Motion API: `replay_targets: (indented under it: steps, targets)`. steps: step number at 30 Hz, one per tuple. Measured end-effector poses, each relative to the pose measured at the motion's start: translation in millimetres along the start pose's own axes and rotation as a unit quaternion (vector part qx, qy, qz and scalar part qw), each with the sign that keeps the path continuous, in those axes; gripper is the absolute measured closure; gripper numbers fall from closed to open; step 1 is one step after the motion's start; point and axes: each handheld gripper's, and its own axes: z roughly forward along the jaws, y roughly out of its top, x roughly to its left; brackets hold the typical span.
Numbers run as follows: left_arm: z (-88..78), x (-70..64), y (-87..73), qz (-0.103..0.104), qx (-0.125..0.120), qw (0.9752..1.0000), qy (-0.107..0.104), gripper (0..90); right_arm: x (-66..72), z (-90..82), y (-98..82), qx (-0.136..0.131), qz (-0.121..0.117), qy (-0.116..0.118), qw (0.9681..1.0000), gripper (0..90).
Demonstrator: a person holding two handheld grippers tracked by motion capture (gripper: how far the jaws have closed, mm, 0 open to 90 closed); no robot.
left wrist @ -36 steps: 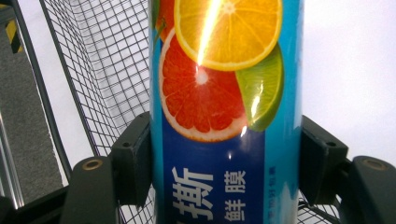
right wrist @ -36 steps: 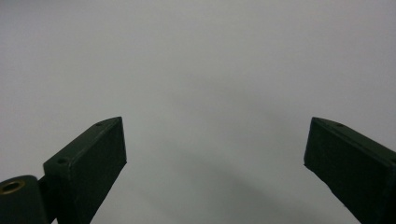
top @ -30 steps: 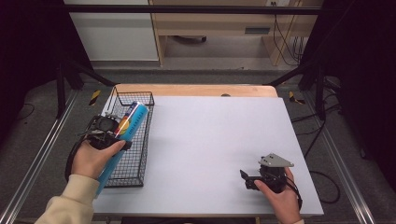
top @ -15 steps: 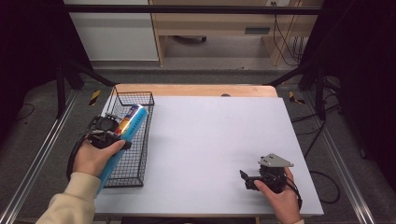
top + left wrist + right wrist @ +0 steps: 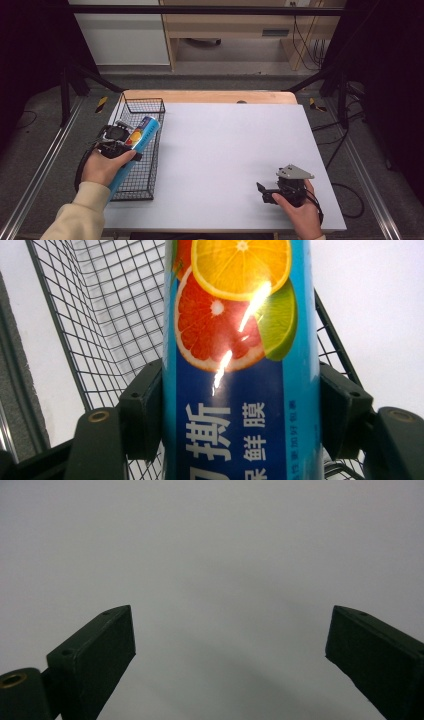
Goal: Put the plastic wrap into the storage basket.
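Observation:
A long blue box (image 5: 134, 146) printed with citrus slices lies slanted over the black wire basket (image 5: 145, 104) at the table's left. My left gripper (image 5: 116, 140) is shut on the blue box (image 5: 240, 365), a pad pressing each side, with the basket's mesh (image 5: 115, 305) beneath. A hand holds that gripper from below. At the front right of the white table my right gripper (image 5: 261, 192) rests low, its jaws wide open (image 5: 230, 645) over bare tabletop with nothing between them.
The white tabletop (image 5: 235, 145) spreads between the basket and the right gripper. A wooden strip (image 5: 210, 96) runs along the table's far edge. Dark frame rails stand at both sides, and cables trail on the floor at the right.
The left hand has drawn the blue box slightly back toward the near side, so its far end has come back along the basket. The right gripper has stayed put.

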Motion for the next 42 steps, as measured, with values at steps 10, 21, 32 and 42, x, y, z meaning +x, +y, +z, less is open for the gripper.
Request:
replay_targets:
  steps: [10,21,32,42]
  targets:
    - [4.2,7.0,-0.5,-0.022,0.003,0.9998,-0.002,31.8,0.5,0.6,-0.1,0.002,-0.001,0.002,1.0000,6.2]
    - [14.6,10.6,6.2,-0.022,0.043,0.9989,0.001,31.3,0.6,1.2,-0.5,0.005,-0.003,0.005,1.0000,6.2]
    - [20.9,10.9,10.7,-0.016,0.068,0.9976,0.001,31.1,1.2,1.6,-0.6,0.007,-0.004,0.007,0.9999,6.3]
    - [25.1,10.3,13.6,-0.009,0.082,0.9966,0.005,30.8,1.2,2.0,-0.7,0.007,-0.005,0.008,0.9999,6.4]
